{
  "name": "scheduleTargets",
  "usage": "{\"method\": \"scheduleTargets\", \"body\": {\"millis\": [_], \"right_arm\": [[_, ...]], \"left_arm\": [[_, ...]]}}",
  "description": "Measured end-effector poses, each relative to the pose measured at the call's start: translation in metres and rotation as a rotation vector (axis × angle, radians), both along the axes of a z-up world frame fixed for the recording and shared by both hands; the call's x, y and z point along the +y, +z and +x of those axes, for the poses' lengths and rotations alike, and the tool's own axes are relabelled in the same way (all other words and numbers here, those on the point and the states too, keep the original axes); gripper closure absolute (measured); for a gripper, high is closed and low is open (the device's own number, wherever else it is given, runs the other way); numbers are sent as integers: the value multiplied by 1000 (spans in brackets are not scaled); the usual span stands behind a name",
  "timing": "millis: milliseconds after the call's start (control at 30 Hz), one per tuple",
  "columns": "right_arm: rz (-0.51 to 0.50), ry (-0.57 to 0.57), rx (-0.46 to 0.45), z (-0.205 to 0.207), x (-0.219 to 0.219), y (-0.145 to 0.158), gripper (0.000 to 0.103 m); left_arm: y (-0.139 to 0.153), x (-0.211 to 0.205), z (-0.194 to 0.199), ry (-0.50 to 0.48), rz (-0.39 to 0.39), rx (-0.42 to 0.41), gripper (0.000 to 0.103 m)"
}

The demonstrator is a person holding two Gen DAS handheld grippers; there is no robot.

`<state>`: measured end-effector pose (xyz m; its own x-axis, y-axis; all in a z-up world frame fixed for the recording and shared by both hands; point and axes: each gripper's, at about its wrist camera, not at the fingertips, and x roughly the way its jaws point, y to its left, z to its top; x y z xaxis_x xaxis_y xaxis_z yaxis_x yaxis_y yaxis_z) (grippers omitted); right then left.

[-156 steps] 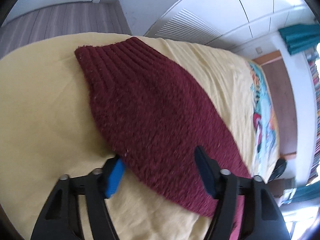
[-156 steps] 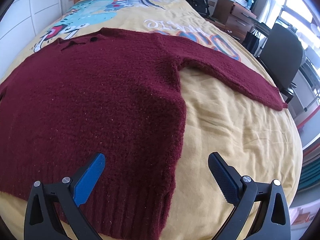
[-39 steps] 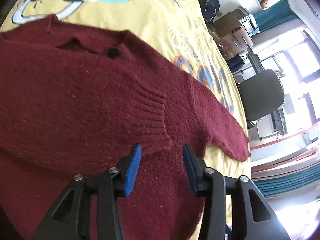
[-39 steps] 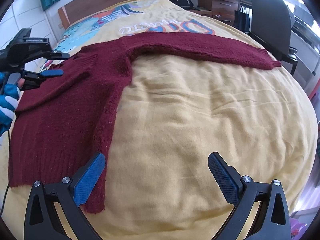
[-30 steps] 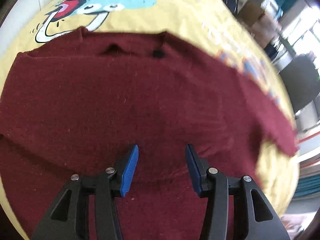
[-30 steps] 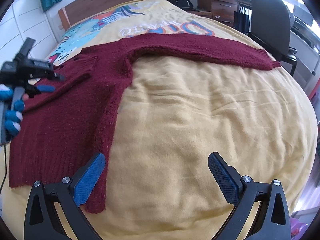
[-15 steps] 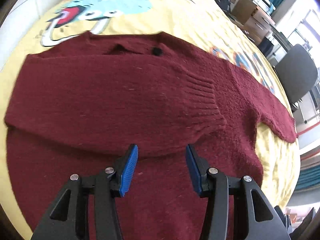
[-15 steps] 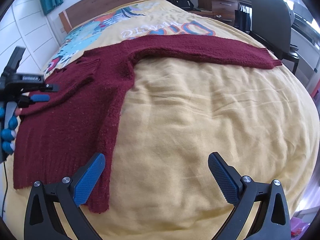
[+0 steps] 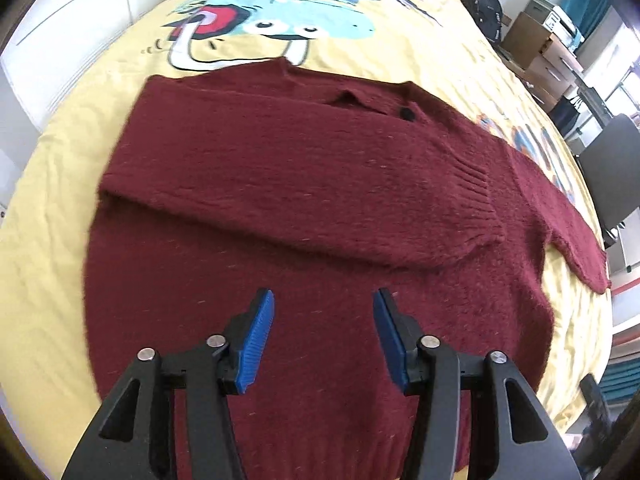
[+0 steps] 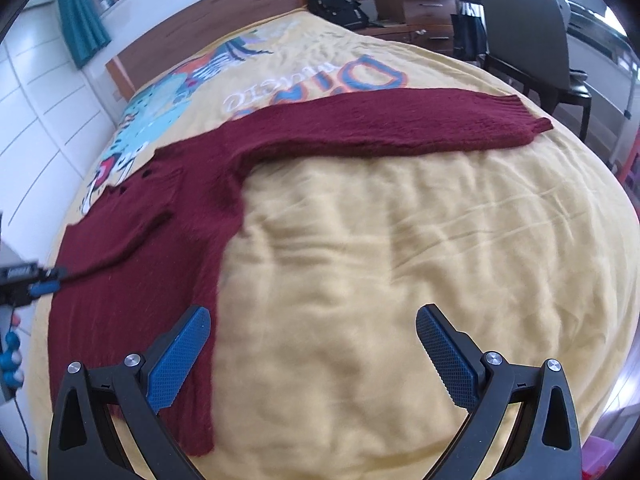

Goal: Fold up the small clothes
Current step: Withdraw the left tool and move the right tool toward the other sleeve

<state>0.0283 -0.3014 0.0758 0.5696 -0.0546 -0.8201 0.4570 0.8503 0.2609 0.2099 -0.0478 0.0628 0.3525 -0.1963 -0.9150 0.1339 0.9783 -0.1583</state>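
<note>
One sleeve [image 9: 320, 184] of the maroon sweater [image 9: 320, 320] is folded across on the bedspread [image 10: 400, 260]; other sleeve [image 10: 400, 124] still out. Left gripper [image 9: 322, 340] just widened, empty; right gripper [image 10: 312, 356] wide, empty.

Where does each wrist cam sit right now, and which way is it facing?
Left wrist: on the left gripper, above the dark red knitted sweater, looking steeply down toward the bed's cartoon-printed end; only its own open, empty jaws show.
Right wrist: on the right gripper, over bare yellow bedspread beside the sweater's hem, facing the wooden headboard; its wide-open jaws show, plus the left gripper's tip at the left edge.
Shared: sweater, with one sleeve folded across the chest and the other sleeve outstretched; bedspread; black office chair.
</note>
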Motion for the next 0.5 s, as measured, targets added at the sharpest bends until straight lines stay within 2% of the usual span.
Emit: {"method": "scheduleTargets", "body": {"millis": [300, 500], "right_arm": [[105, -74, -31, 6, -59, -12, 0], [200, -157, -30, 3, -99, -33, 0]], "left_arm": [[7, 26, -11, 67, 30, -4, 55], [14, 34, -11, 90, 44, -14, 55]]}}
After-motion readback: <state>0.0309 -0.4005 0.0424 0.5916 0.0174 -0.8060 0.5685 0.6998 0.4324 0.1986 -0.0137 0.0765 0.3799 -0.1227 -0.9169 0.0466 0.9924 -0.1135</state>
